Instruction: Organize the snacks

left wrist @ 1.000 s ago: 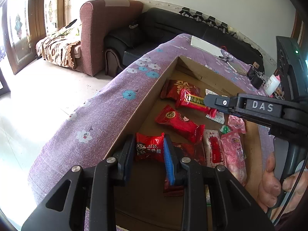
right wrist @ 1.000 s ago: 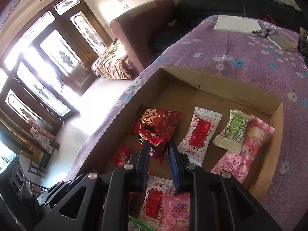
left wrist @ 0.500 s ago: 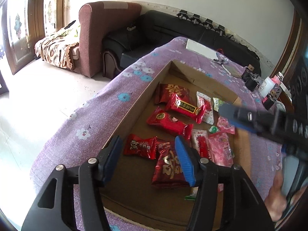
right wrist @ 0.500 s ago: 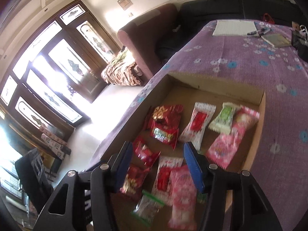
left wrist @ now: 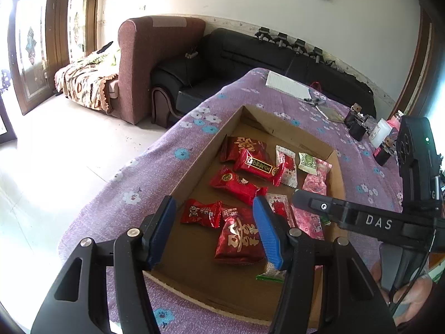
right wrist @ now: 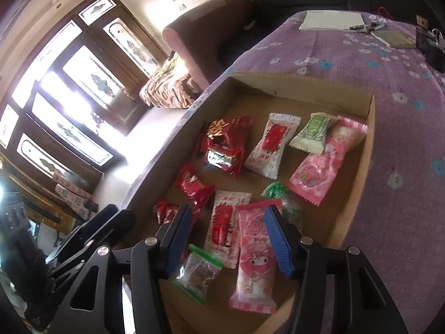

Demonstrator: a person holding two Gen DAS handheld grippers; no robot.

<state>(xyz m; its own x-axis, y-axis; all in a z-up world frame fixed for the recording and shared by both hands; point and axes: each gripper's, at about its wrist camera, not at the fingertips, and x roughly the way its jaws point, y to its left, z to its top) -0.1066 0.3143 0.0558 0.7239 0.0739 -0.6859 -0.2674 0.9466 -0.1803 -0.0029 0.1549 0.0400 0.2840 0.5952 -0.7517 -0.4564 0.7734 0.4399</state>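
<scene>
Both grippers hang above the cardboard box [left wrist: 194, 164] with jaws spread wide, holding nothing: left gripper [left wrist: 215, 232], right gripper [right wrist: 228, 239]. Snacks lie loose inside the box; red packets [left wrist: 239, 236] crowd its window-side wall, so lift them singly, gripping by the crimped ends.

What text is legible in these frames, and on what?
"DAS": white letters on the right gripper's black arm, seen in the left wrist view.
Large gold character, probably "囍": on the dark red pouch between the left gripper's open fingers.
Same gold character: on the far red pouch.
Print on the other wrappers in the cardboard box: too small or blurred to read.
</scene>
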